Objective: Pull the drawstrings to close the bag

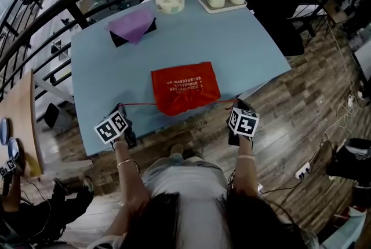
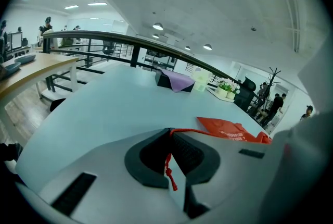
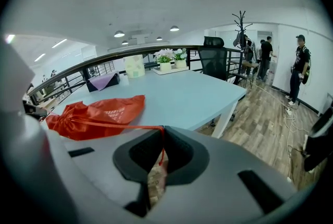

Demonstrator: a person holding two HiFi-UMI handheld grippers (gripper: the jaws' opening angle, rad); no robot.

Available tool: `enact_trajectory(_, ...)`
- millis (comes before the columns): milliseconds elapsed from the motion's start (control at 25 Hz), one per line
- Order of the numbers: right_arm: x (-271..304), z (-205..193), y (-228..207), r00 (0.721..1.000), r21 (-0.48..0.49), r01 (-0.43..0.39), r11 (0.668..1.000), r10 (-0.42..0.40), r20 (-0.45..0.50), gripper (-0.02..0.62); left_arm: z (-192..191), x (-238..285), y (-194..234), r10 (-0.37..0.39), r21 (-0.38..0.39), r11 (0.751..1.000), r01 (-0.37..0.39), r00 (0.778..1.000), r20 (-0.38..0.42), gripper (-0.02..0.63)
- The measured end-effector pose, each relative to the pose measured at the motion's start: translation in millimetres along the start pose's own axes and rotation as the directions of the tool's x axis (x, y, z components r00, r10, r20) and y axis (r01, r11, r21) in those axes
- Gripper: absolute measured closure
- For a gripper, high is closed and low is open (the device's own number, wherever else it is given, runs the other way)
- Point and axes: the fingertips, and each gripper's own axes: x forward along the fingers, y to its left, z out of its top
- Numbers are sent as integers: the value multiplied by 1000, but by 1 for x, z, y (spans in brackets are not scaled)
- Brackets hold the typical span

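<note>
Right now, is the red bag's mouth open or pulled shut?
Mostly shut: the red bag is gathered at its mouth, drawstrings taut sideways.

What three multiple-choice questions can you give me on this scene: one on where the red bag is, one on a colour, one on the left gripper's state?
1. Where does the red bag lie?
A. On the blue table, near its front edge
B. On the flower tray
C. On the floor

2. What colour is the cloth on the black box?
A. Yellow
B. Purple
C. Green

3. How does the left gripper stand?
A. Wide open and empty
B. Shut on a flower pot
C. Shut on the red drawstring

Answers:
1 A: the head view shows it flat on the table, by the edge nearest the person.
2 B: it drapes purple over the box.
3 C: the left gripper view shows the jaws together with the knotted string pinched between them.
</note>
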Motion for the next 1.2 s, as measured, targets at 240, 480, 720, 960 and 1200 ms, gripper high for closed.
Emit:
enact_trajectory(240, 4, -7, 14, 999, 12, -43, 999, 44, -16, 568, -7, -3, -7, -61, 10, 998, 61, 997, -37, 589)
enact_trajectory(480, 9, -15, 31, 992, 40, -111, 993, 113, -47, 568, -23, -7, -14, -122, 43, 991, 128, 985, -121, 589)
enact_trajectory(720, 11, -25, 46, 981, 20, -165, 986, 166, -98, 566, -45, -13, -23, -189, 60, 976, 208, 955, -227, 588)
enact_trajectory(960, 9, -35, 54, 965, 3, -223, 975, 221, -144, 565, -61, -23, -30, -228, 49, 968, 248, 941, -249, 584)
enact_trajectory(1200, 3, -44, 65, 942, -33, -295, 955, 284, -180, 565, -81, -31, -42, -257, 28, 961, 275, 926, -275, 514)
